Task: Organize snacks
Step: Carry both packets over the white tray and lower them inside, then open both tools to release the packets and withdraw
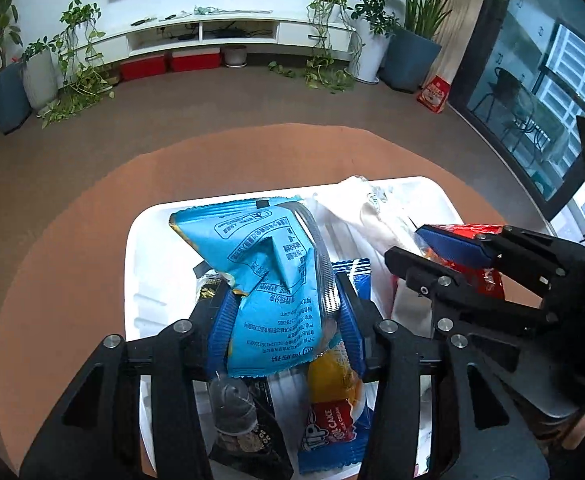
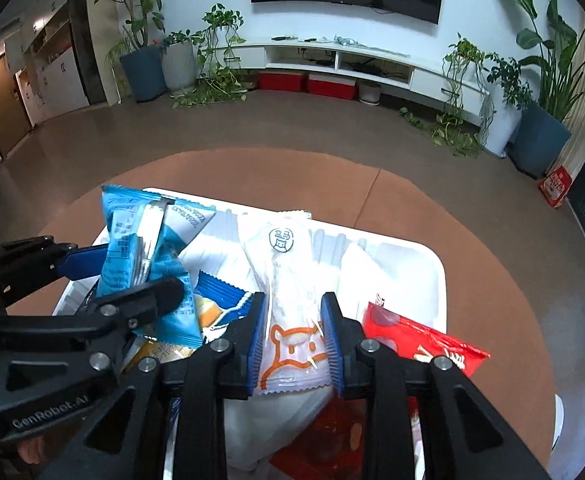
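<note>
A white tray (image 1: 148,216) on a round brown table (image 1: 72,208) holds several snack packs. My left gripper (image 1: 282,304) is shut on a light blue snack pack (image 1: 268,264) and holds it above the tray. My right gripper (image 2: 292,320) is shut on a white snack pack with an orange cat drawing (image 2: 288,304), also over the tray (image 2: 412,256). The left gripper and its blue pack (image 2: 148,256) show at the left of the right wrist view. The right gripper's fingers (image 1: 452,246) show at the right of the left wrist view.
In the tray lie a blue cake pack (image 1: 332,424), a dark pack (image 1: 248,432) and a red pack (image 2: 424,344). Beyond the table are brown floor, a white TV cabinet (image 2: 352,60) and potted plants (image 1: 412,52).
</note>
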A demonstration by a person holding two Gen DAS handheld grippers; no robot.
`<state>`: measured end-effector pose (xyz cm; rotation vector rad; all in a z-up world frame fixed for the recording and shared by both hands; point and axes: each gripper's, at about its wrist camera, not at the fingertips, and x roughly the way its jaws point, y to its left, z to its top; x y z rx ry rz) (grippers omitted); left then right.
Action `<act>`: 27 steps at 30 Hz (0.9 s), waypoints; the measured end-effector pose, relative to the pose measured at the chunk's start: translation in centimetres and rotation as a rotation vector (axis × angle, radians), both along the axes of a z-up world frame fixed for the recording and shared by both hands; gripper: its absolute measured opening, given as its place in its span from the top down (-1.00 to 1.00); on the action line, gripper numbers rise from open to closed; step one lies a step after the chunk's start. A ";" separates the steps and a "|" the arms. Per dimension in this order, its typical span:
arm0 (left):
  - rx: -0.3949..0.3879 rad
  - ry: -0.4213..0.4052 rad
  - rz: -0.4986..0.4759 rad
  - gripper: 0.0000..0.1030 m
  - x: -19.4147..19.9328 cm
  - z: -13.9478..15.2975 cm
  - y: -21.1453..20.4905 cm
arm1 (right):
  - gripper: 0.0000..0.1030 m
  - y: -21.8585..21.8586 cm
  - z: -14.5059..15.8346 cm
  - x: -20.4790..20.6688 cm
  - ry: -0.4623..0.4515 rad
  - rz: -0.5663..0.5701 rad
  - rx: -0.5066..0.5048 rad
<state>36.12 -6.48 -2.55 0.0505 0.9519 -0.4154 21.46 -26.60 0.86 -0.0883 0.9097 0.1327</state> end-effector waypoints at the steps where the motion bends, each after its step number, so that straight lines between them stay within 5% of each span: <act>1: -0.001 0.001 0.005 0.09 0.2 -0.2 0.1 | 0.40 0.0 -0.1 0.0 0.000 0.001 -0.002; 6: -0.028 -0.006 0.018 -0.20 1.0 -0.8 1.2 | 0.22 -0.2 0.2 -0.4 -0.002 -0.019 0.011; 10: -0.057 -0.024 0.017 -0.62 0.7 -0.5 2.9 | 0.03 -1.0 0.4 -0.8 -0.006 -0.036 0.042; 15: -0.069 -0.053 0.006 -0.67 -0.7 0.6 3.5 | 0.02 -1.4 1.5 -2.3 -0.056 -0.032 0.045; 18: -0.073 -0.091 -0.001 -0.96 -1.8 1.7 3.9 | 0.01 -2.0 2.3 -3.4 -0.088 -0.038 0.067; 23: -0.121 -0.138 0.014 -0.98 -4.2 4.1 5.5 | -0.14 -2.7 4.1 -5.8 -0.142 -0.044 0.097; 27: -0.126 -0.210 0.030 -0.99 -8.9 6.8 7.5 | -0.44 -3.0 5.6 -9.0 -0.181 -0.017 0.123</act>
